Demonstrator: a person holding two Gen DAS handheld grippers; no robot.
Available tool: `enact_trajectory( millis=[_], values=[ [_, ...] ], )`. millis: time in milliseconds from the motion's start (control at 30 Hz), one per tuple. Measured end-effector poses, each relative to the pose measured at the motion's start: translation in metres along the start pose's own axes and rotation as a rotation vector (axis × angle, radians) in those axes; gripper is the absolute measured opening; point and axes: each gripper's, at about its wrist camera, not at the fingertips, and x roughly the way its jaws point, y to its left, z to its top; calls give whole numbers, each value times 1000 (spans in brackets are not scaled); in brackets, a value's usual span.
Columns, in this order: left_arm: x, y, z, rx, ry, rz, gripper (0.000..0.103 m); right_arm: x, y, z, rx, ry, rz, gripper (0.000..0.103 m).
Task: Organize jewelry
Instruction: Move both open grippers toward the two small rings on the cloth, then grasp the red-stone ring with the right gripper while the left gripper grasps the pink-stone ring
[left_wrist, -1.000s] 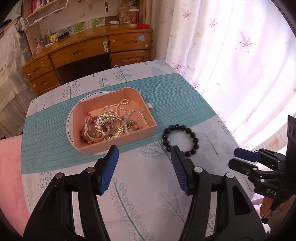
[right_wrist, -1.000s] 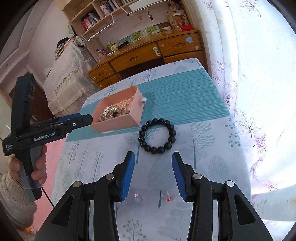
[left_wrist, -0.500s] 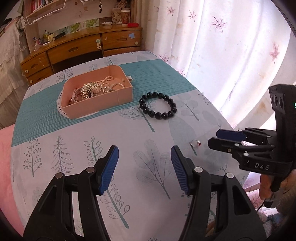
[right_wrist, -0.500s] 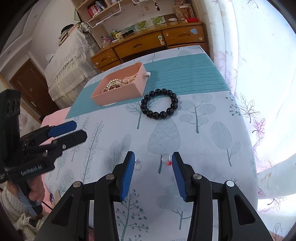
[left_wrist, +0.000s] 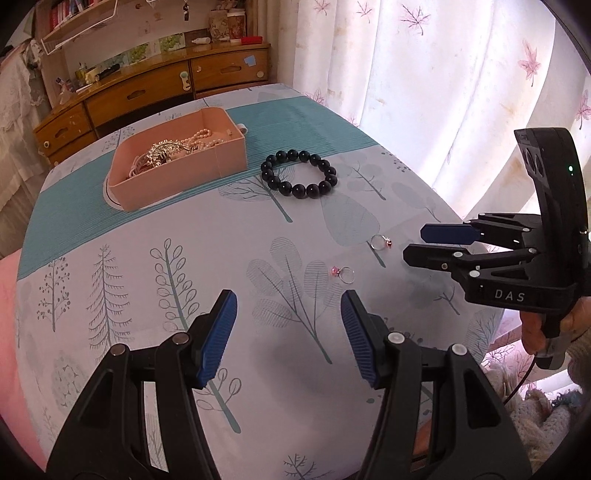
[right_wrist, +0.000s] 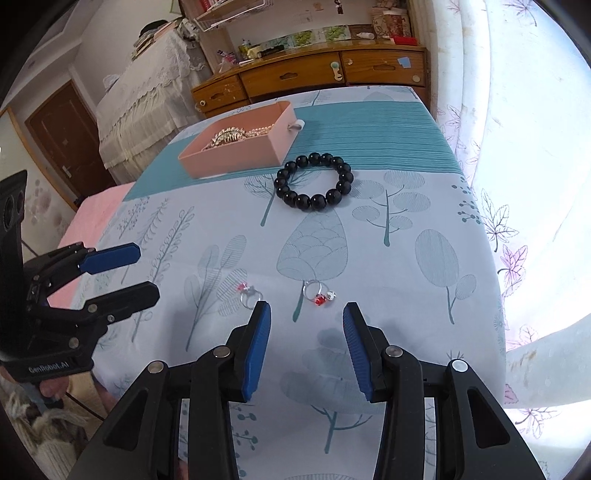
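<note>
Pink box (left_wrist: 177, 173) farther now; rings (left_wrist: 343, 274) in view.

Beyond both tongs, the table (left_wrist: 110, 280) is covered in smooth, matt printed cloth. The bead bracelet (left_wrist: 299, 173) is seen as glossy black. The pink tray (left_wrist: 229, 157) is judged matt, plastic or card. Ahead of the right gripper (right_wrist: 306, 347), shiny metal rings (right_wrist: 314, 291) are noted. Its pads (right_wrist: 258, 350) are ribbed blue, on matt black plastic.
</note>
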Motion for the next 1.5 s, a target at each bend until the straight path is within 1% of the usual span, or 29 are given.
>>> enact_trajectory(
  millis=[200, 367, 500, 600, 700, 733, 833, 867, 967, 1033, 1167, 1233, 1333, 1400, 1467, 1500],
  values=[
    [1, 14, -7, -30, 16, -20, 56, 10, 0, -5, -109, 6, -11, 42],
    [2, 25, -13, -44, 24, -29, 56, 20, -3, -7, -166, 19, -4, 42],
    [5, 33, -14, -50, 32, -39, 56, 30, -2, -7, -222, 26, -8, 31],
    [11, 33, -14, -21, 44, -37, 56, 36, 1, -2, -274, 24, -18, 26],
    [18, 30, -13, 14, 61, -47, 56, 42, 4, 3, -321, 17, -23, 24],
    [19, 27, -13, 28, 65, -48, 56, 44, 5, 4, -336, 16, -25, 21],
    [26, 19, -9, 97, 79, -64, 56, 46, 11, 6, -399, 11, -45, 9],
    [29, 16, -8, 124, 86, -66, 56, 46, 13, 6, -417, 8, -52, 8],
    [38, 3, -2, 234, 121, -70, 56, 43, 17, 0, -426, 3, -56, 8],
    [43, -8, 3, 337, 135, -84, 56, 39, 16, -4, -390, 0, -39, 8],
    [55, -25, 16, 538, 134, -98, 56, 29, 10, -15, -303, -13, -8, 8],
    [65, -30, 24, 605, 144, -149, 56, 24, 5, -21, -254, -16, 9, 8],
    [76, -39, 33, 678, 150, -233, 55, 18, 0, -26, -192, -26, 33, 8],
    [83, -43, 36, 729, 150, -269, 53, 13, -2, -29, -166, -37, 40, 8],
    [90, -47, 37, 771, 164, -295, 45, 10, -4, -31, -142, -50, 50, 8],
    [94, -48, 38, 788, 177, -306, 44, 9, -6, -32, -133, -54, 57, 8]
  ],
)
